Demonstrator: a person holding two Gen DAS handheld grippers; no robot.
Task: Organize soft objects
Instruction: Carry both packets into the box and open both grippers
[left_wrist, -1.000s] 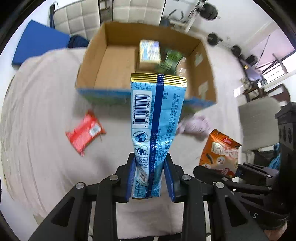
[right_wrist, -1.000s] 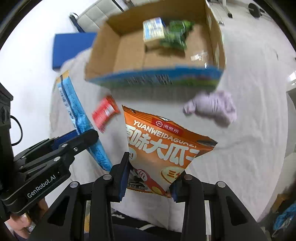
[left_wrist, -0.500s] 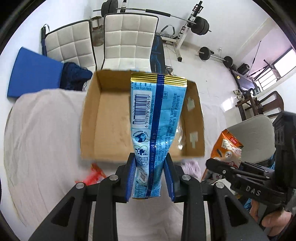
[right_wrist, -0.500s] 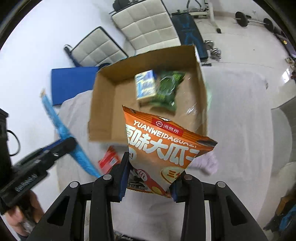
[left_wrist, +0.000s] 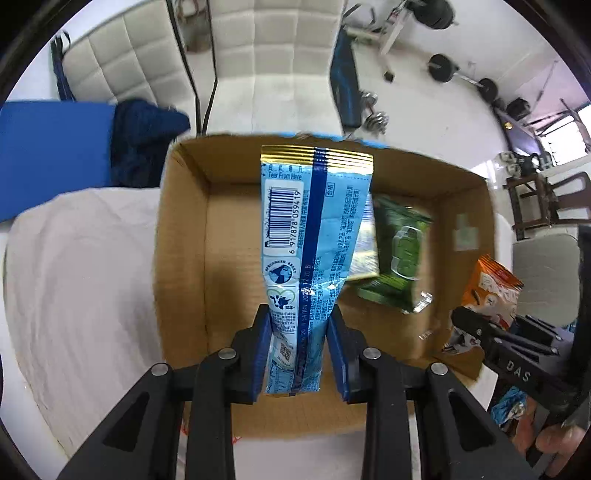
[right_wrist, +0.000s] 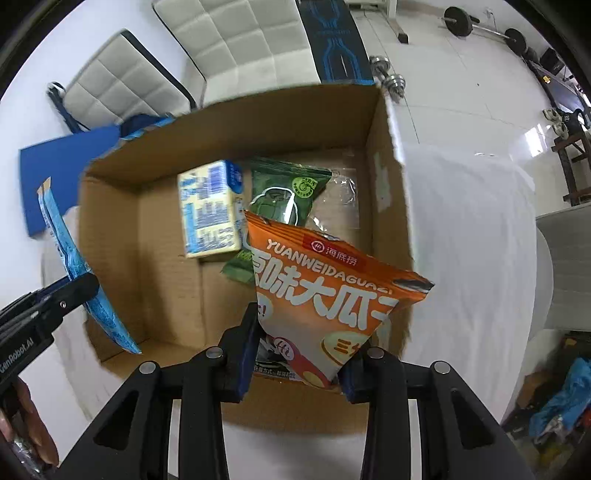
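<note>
My left gripper (left_wrist: 300, 350) is shut on a long blue snack packet (left_wrist: 314, 236) and holds it upright above the open cardboard box (left_wrist: 181, 258). My right gripper (right_wrist: 297, 354) is shut on an orange snack bag (right_wrist: 328, 295) above the box's near right part (right_wrist: 388, 192). Inside the box lie a green packet (right_wrist: 284, 199) and a pale blue-and-yellow carton (right_wrist: 208, 210). The green packet also shows in the left wrist view (left_wrist: 399, 254). The blue packet shows at the left of the right wrist view (right_wrist: 74, 266), the orange bag at the right of the left wrist view (left_wrist: 487, 295).
The box stands on a table under a white cloth (left_wrist: 81, 266). Two white padded chairs (left_wrist: 258, 55) and a blue mat (left_wrist: 48, 147) lie beyond it. Gym weights (right_wrist: 476, 26) are on the floor far back. A grey chair (right_wrist: 569, 266) is at the right.
Both grippers have moved forward with their packets, from over the cloth to above the open box. The red packet and the purple cloth have dropped out of view.
</note>
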